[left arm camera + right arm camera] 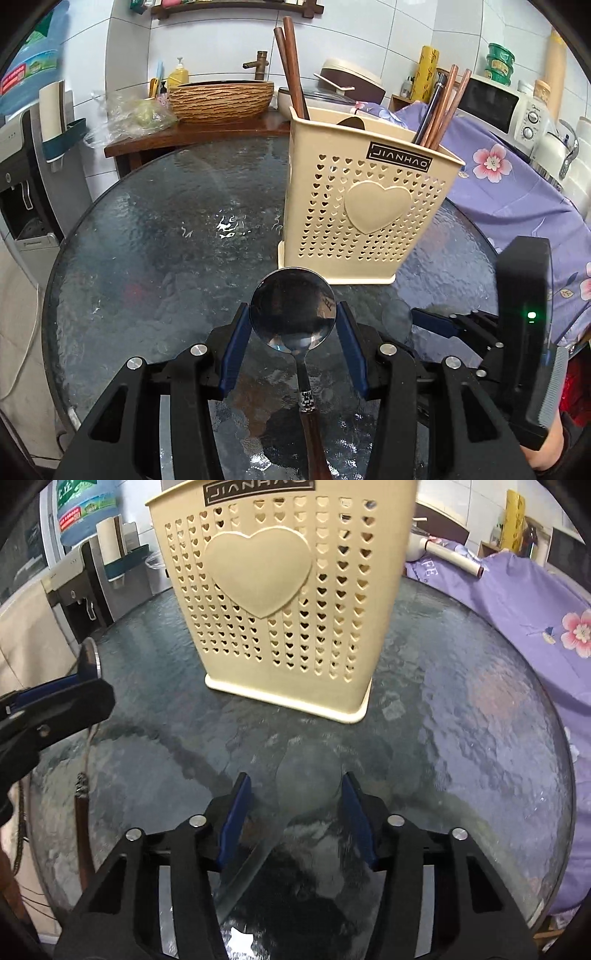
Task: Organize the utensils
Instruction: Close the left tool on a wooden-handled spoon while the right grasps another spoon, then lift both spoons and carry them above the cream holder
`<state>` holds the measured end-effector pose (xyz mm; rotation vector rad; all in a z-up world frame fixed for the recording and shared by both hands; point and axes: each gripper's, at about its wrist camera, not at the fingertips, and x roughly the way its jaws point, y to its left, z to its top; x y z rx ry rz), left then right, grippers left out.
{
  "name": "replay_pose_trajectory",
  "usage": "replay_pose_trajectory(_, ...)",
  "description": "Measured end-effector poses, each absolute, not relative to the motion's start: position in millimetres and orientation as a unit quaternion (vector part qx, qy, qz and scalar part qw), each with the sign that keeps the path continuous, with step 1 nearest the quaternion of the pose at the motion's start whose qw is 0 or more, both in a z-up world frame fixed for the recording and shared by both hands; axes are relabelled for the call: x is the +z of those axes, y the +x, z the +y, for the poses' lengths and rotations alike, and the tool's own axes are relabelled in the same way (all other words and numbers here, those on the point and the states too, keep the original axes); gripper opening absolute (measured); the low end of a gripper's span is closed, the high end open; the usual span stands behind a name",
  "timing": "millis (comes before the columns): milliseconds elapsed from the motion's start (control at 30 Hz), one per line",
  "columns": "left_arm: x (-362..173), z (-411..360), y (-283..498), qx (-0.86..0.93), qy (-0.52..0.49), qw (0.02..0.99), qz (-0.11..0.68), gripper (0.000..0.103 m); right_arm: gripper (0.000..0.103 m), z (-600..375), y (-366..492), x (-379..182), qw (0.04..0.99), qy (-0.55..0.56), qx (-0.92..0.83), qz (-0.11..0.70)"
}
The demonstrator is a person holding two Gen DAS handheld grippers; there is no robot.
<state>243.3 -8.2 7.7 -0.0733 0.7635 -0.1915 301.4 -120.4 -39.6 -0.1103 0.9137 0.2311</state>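
- Kitchen clutter is crowding the background, with a wooden basin and a microwave behind a round glass table (147, 229) that is carrying the work.
- A cream utensil holder (369, 199), pierced with small hearts, is standing upright on the table, already keeping chopsticks (291, 70) in its rear left corner and more chopsticks in its right corner.
- The left gripper (293, 314) is bracketing the bowl of a metal spoon (293, 310); the blue pads are sitting at the bowl's edges, so it is most likely gripping it, the wooden handle trailing back toward the camera.
- The right wrist view is showing that spoon edge-on and raised off the glass, just short of the holder.
- The right gripper (295, 812) is hovering wide and empty over bare glass, in front of the holder's base.
- Judging by this, the step in hand is carrying the spoon to the holder.
- The next move is calling for lifting above the rim, tipping the spoon handle-down, and releasing it over a free compartment, clear of the chopsticks.
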Motion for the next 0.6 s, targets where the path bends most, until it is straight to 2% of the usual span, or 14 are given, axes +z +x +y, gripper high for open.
replay_pose_trajectory(167,8,-5,243,-0.094,-0.036,0.923,0.370,0.046,0.037,-118,309,-38,0.890,-0.064,0.114,0.436)
replay_pose_trajectory(600,14,-7,241,-0.099,-0.040,0.924,0.366,0.046,0.037,-142,298,-16,0.893,-0.017,0.172,0.416)
